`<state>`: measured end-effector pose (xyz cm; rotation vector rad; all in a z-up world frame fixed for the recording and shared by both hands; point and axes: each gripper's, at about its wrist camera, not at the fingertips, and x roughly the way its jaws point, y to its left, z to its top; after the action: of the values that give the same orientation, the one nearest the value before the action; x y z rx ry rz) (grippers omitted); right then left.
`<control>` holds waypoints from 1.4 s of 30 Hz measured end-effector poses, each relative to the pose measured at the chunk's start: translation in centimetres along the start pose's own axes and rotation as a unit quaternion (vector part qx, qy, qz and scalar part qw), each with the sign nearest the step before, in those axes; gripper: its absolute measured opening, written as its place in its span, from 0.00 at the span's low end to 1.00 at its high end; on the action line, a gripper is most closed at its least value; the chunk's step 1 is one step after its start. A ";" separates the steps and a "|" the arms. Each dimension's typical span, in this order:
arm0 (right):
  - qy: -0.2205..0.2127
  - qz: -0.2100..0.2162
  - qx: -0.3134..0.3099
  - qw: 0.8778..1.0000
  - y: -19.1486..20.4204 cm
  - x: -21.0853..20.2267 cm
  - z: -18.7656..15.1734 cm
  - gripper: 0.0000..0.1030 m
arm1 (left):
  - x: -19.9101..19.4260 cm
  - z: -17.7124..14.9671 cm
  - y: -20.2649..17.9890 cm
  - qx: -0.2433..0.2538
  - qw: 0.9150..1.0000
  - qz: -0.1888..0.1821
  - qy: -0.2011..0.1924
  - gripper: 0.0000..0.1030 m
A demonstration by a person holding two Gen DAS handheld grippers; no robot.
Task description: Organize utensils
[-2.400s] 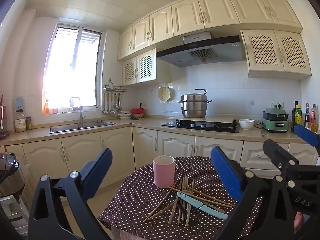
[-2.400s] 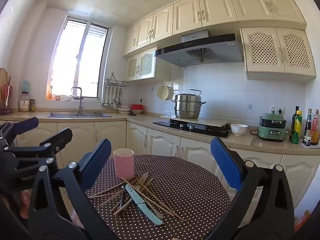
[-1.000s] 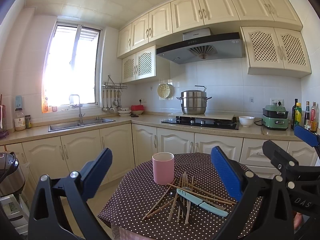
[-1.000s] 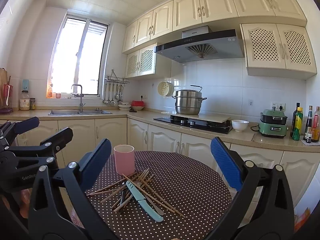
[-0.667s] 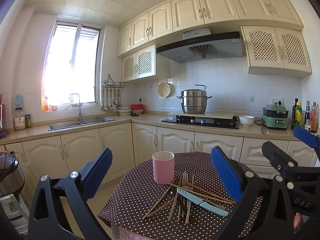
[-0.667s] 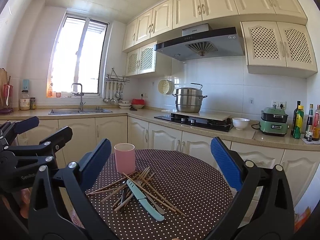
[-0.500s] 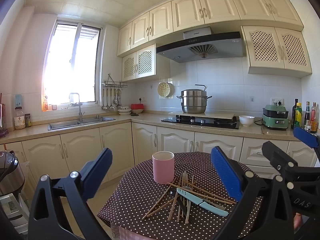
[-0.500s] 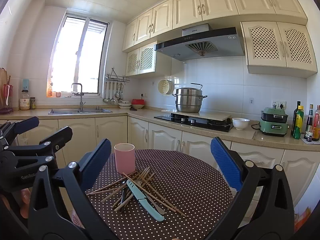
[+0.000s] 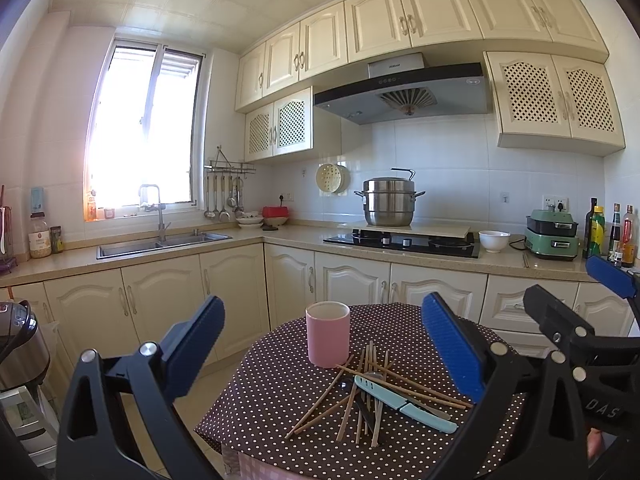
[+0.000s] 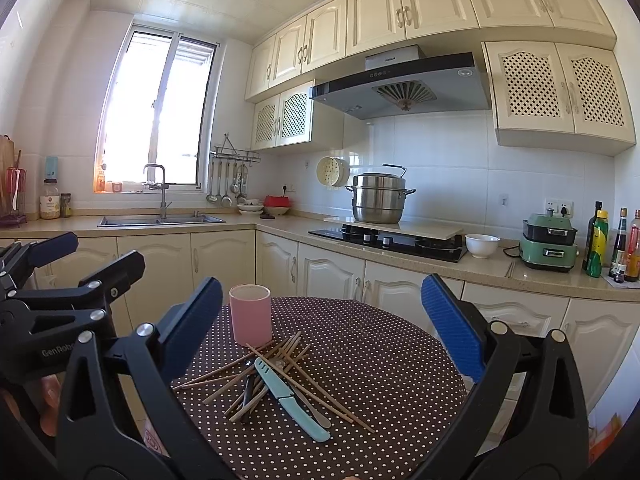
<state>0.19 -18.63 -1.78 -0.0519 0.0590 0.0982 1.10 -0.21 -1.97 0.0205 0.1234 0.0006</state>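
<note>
A pink cup [image 9: 327,333] [image 10: 251,319] stands upright on a round table with a brown polka-dot cloth [image 9: 276,392] [image 10: 384,364]. In front of the cup lies a loose pile of wooden chopsticks [image 9: 362,394] [image 10: 280,376] with a light blue knife [image 9: 404,402] [image 10: 290,402] and a metal utensil across it. My left gripper [image 9: 324,356] hovers open above the table's near left side, nothing between its fingers. My right gripper [image 10: 320,332] hovers open over the near edge, also empty. Each gripper shows at the side of the other's view.
Cream kitchen cabinets and a counter run behind the table, with a sink [image 9: 160,242], a hob bearing a steel pot [image 9: 389,202], a white bowl [image 9: 494,240] and a green appliance [image 9: 552,238]. A rice cooker [image 9: 18,344] stands at the left. Floor lies between table and cabinets.
Both views have drifted slightly; the table and pile sit a touch lower in frame than 2.4 s ago. Nothing on the table has moved and both grippers stay open.
</note>
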 end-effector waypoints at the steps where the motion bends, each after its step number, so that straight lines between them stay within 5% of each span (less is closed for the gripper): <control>1: 0.000 0.000 0.000 1.000 0.0 0.0 0.0 0.95 | -0.1 0.0 0.0 0.000 1.000 0.000 0.000 0.94; 29: 0.029 0.006 0.003 1.000 0.1 2.1 -1.1 0.95 | 1.8 -0.1 0.5 0.002 1.000 0.001 0.027 0.94; 37: 0.069 0.018 0.004 0.997 -0.1 5.2 -2.4 0.95 | 5.0 -1.3 0.5 0.007 0.997 0.003 0.071 0.94; 42: 0.123 0.049 0.008 0.991 -0.7 8.9 -3.9 0.95 | 9.2 -2.7 0.9 0.012 0.990 -0.022 0.136 0.94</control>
<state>8.88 -18.68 -6.15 -0.0445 0.3095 0.1892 9.92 0.80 -5.74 0.0413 0.3973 -0.0414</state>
